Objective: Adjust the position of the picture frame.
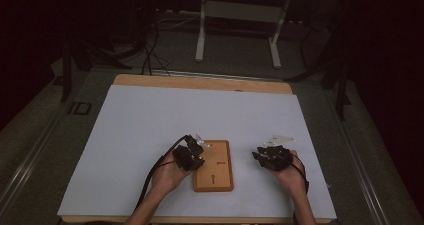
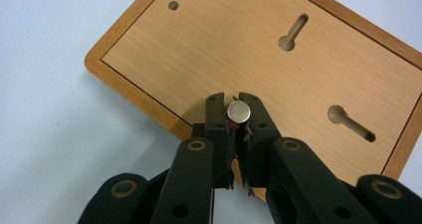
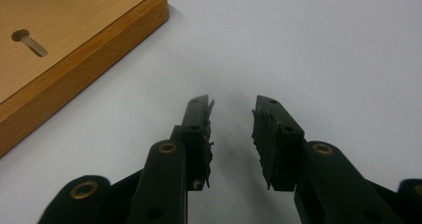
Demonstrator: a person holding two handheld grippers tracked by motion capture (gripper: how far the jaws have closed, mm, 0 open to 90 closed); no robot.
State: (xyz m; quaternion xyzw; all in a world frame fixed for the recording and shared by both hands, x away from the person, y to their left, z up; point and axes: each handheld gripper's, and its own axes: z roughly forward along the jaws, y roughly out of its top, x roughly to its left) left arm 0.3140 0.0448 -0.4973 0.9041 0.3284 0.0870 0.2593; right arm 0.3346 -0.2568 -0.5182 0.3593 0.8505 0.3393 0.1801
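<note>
A wooden board with a raised rim lies on the white sheet near the front edge. It has two keyhole slots and a small round hole. My left gripper hangs over the board's edge, shut on a small round metal pin whose flat head shows between the jaw tips. In the high view the left gripper sits at the board's left side. My right gripper rests open over bare sheet to the right of the board, nothing between its jaws. From above, the right gripper is apart from the board.
The white sheet covers a wooden table. A grey floor, cables and a white metal frame lie beyond the far edge. Dark surroundings on both sides.
</note>
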